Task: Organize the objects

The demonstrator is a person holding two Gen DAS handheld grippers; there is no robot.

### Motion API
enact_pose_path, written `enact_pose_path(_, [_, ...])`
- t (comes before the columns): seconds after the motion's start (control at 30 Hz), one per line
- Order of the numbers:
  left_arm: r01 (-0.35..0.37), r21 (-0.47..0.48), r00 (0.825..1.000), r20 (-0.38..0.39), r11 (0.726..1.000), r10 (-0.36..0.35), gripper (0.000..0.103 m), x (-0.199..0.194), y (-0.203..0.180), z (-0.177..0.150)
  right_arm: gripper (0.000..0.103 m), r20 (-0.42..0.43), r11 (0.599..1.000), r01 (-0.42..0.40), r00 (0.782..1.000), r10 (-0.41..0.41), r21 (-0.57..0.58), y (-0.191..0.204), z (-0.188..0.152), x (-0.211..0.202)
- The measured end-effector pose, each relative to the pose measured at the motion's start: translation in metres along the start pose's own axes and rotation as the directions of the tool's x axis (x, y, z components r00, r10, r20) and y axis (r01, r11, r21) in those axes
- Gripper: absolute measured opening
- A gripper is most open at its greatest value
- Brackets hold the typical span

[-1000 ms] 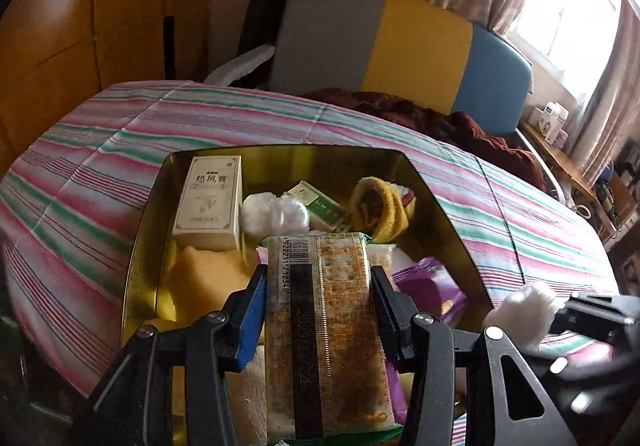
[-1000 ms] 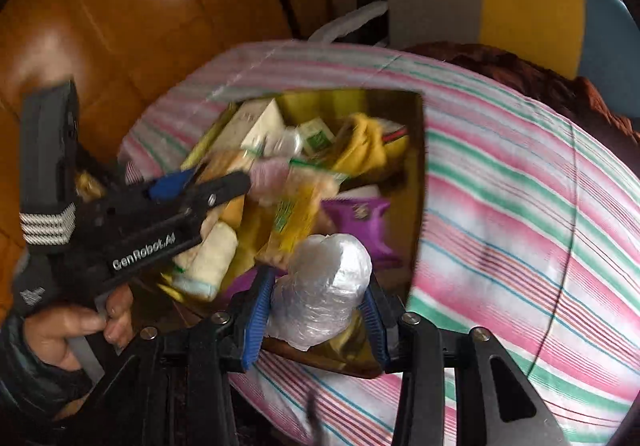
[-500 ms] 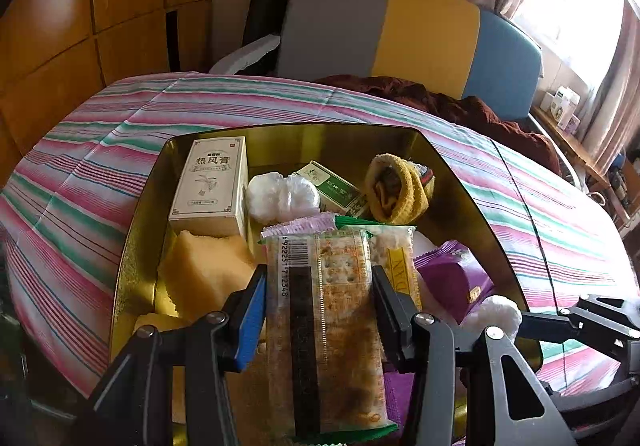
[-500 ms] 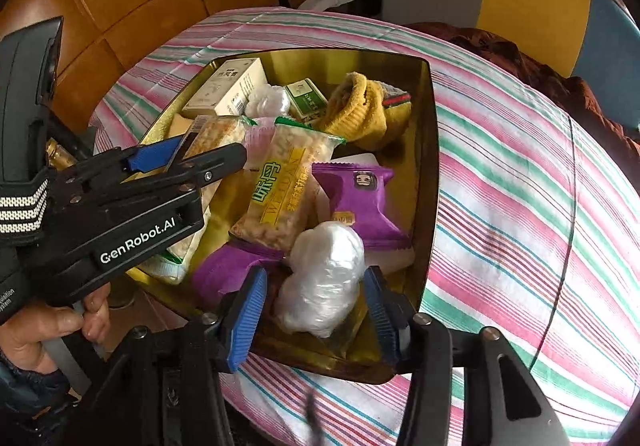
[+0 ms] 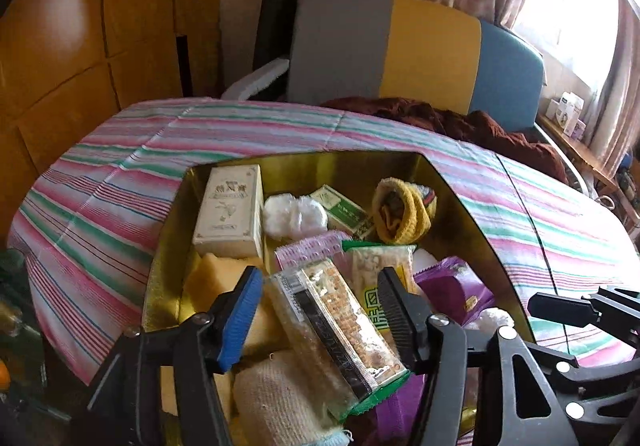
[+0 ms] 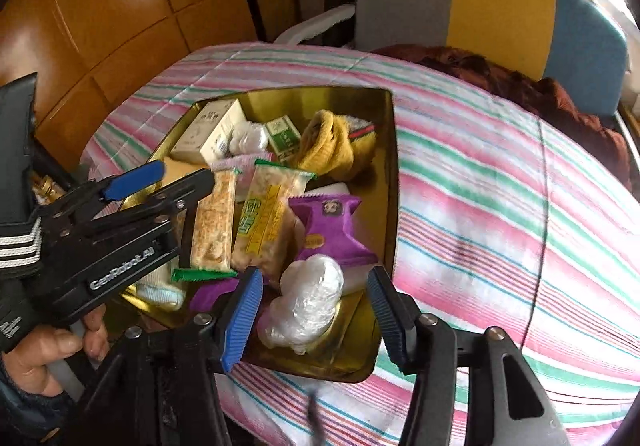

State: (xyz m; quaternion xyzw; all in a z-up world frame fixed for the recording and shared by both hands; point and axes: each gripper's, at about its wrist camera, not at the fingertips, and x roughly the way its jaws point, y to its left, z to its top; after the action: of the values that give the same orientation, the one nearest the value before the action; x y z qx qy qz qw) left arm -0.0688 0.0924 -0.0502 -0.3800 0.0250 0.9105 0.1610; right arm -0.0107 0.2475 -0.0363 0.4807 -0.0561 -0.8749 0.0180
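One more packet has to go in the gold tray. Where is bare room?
Bare gold shows along the tray's far wall behind the yellow sock, and at the near right corner beside the plastic-wrapped bundle. The middle is crowded with snack packets.

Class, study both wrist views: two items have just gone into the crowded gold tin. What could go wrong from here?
1. The cracker packet lies tilted on other items; the opening left hand-held gripper may snag it when pulled back.
2. The plastic-wrapped bundle sits near the gold tin's near rim, between the opening right hand-held gripper's jaws; a nudge might roll it out.
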Motion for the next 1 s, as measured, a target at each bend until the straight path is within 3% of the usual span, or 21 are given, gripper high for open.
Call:
enact_pose_path(0.13, [-0.024, -0.011, 0.998, 0.057, 1.0, 0.025, 0.074, -0.019, 0.003, 0.003, 0.056, 0.058, 0.998, 0.068, 0.996, -0.068, 0.0, 0.004, 0.0, -0.006])
enact_pose_path(0.2, [-0.038, -0.018, 0.996, 0.079, 0.999, 0.04, 0.084, -0.027, 0.005, 0.003, 0.056, 0.092, 0.994, 0.112, 0.989, -0.112, 0.001, 0.006, 0.0, -0.009])
enact_pose_path(0.37, [-0.062, -0.044, 0.991, 0.115, 0.997, 0.067, 0.1, -0.048, 0.01, -0.001, 0.065, 0.152, 0.985, 0.169, 0.973, -0.172, 0.029, 0.008, -0.001, -0.015])
enact_pose_path(0.5, [-0.071, -0.058, 0.99, 0.114, 0.996, 0.078, 0.103, -0.06, 0.013, -0.009, 0.076, 0.177, 0.981, 0.19, 0.965, -0.195, 0.047, 0.011, -0.001, -0.016])
enact_pose_path(0.77, [-0.116, -0.089, 0.987, 0.101, 0.989, 0.124, 0.103, -0.075, 0.023, -0.03, 0.077, 0.23, 0.965, 0.248, 0.938, -0.261, 0.087, 0.013, -0.003, -0.021])
enact_pose_path(1.0, [-0.132, -0.133, 0.98, 0.134, 0.982, 0.15, 0.103, -0.085, 0.023, -0.033, 0.077, 0.267, 0.956, 0.274, 0.919, -0.291, 0.1, 0.019, -0.016, -0.028])
